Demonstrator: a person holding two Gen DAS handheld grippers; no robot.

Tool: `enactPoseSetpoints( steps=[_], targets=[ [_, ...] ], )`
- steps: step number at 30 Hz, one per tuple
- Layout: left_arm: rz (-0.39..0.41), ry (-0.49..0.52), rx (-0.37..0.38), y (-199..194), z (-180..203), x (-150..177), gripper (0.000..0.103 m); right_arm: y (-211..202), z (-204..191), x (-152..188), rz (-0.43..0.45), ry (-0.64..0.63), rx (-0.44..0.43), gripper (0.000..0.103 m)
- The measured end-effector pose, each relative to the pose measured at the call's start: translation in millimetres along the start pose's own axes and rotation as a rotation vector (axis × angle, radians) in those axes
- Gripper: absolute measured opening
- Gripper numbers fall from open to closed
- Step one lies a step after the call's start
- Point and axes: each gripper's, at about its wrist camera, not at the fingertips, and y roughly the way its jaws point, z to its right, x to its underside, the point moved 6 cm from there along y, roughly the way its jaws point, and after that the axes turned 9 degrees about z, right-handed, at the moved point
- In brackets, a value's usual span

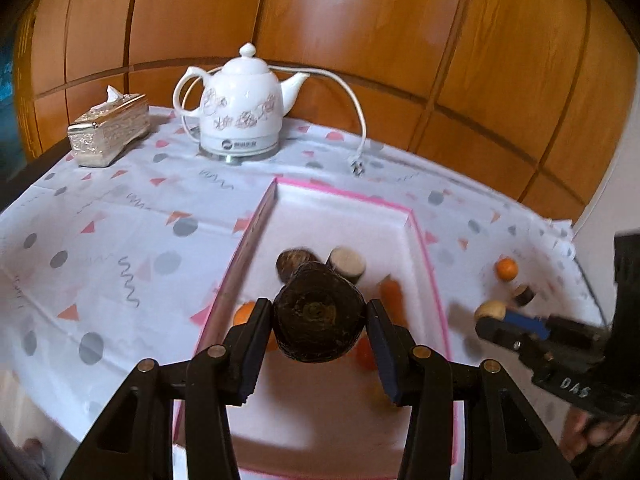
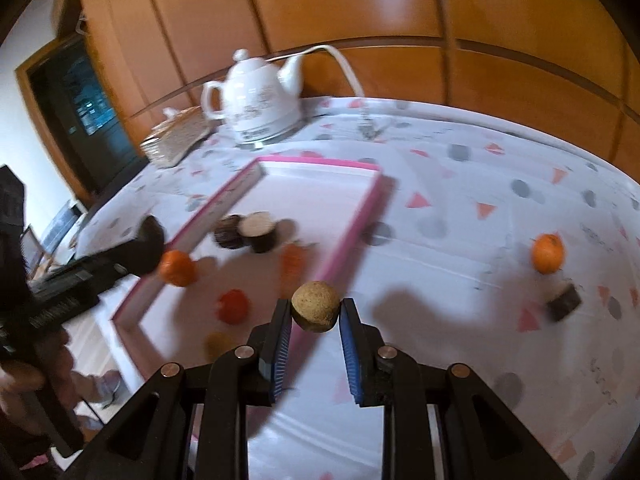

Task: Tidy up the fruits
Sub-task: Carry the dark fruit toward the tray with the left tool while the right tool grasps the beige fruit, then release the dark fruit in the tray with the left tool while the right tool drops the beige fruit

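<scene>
Pink-edged and white inside, the shallow tray (image 1: 420, 236) lies on a tablecloth (image 1: 120, 240) printed with grey dots and coral triangles. The left gripper (image 1: 319, 318) is clamped on a dark brown, rough-skinned fruit (image 1: 318, 320), pinched between both pads and hanging above the near half of the tray. The right gripper (image 2: 315, 312) is closed on a small tan round fruit (image 2: 315, 307), held over the tray's right edge; from the left wrist view this gripper sits to the right of the tray, above the cloth. Inside the tray lie two short dark cylindrical pieces with pale cut faces (image 2: 258, 230), side by side near the left wall, an orange fruit (image 2: 178, 267) against that wall, a blurred orange piece (image 2: 292, 262) toward the middle, a red fruit (image 2: 233, 306) nearer the camera, and a faint yellowish one (image 2: 218, 342) close to the near edge. Outside the tray, on the cloth to its right, sit another orange fruit (image 2: 548, 253) and, just beside it, a dark stubby piece (image 2: 564, 302). At the back of the table stand a white flowered kettle (image 1: 244, 108) on its base, its cord and plug (image 1: 358, 166) trailing on the cloth, and an embossed metallic tissue box (image 1: 108, 130) to the kettle's left. Wooden panelling (image 1: 360, 40) fills the wall behind.
</scene>
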Motion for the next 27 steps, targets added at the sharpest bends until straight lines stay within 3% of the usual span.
enactPoseSetpoints(
  steps=[10, 27],
  targets=[
    [-0.039, 0.018, -0.03, 12.0, 2.2, 12.6, 0.048, 22.7, -35.5, 3.0, -0.049, -0.083, -0.034, 0.024],
    [-0.052, 0.037, -0.056, 28.6, -4.6, 12.7, 0.049, 44.9, -35.3, -1.7, -0.085, -0.061, -0.014, 0.025]
  ],
)
